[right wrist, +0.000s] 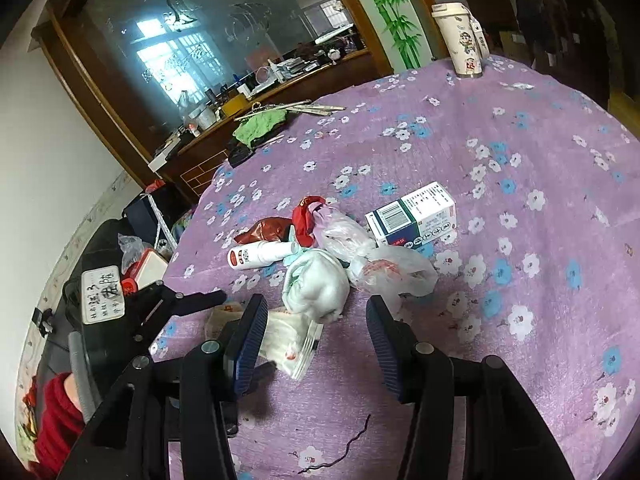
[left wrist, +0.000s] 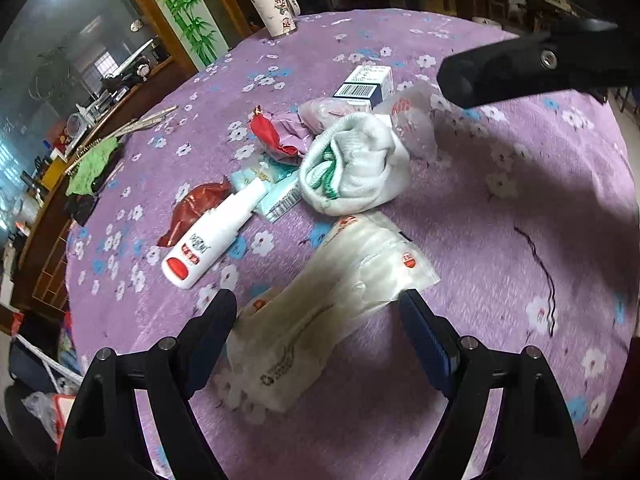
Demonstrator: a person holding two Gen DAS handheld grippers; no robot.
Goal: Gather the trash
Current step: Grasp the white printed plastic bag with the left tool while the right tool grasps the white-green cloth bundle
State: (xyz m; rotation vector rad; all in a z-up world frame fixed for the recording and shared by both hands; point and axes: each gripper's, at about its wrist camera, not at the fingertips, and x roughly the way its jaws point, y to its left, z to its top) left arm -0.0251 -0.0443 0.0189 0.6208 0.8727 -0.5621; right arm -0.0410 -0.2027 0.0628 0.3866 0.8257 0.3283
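Purple tablecloth (right wrist: 520, 320) lies bare right of the trash pile (right wrist: 328, 248); both grippers' jaws gape wide, holding nothing.

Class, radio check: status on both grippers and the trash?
Left gripper open, straddling clear wrapper. Right gripper open, empty. Trash pile uncollected. Nothing blocking.

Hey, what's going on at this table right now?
A person holding two grippers is clearing trash off a purple flowered tablecloth. The left gripper is open, its fingers either side of a clear plastic bag but not closed on it. The right gripper is also open, near a white balled sock. A white bottle, red wrappers and a small box lie untouched.
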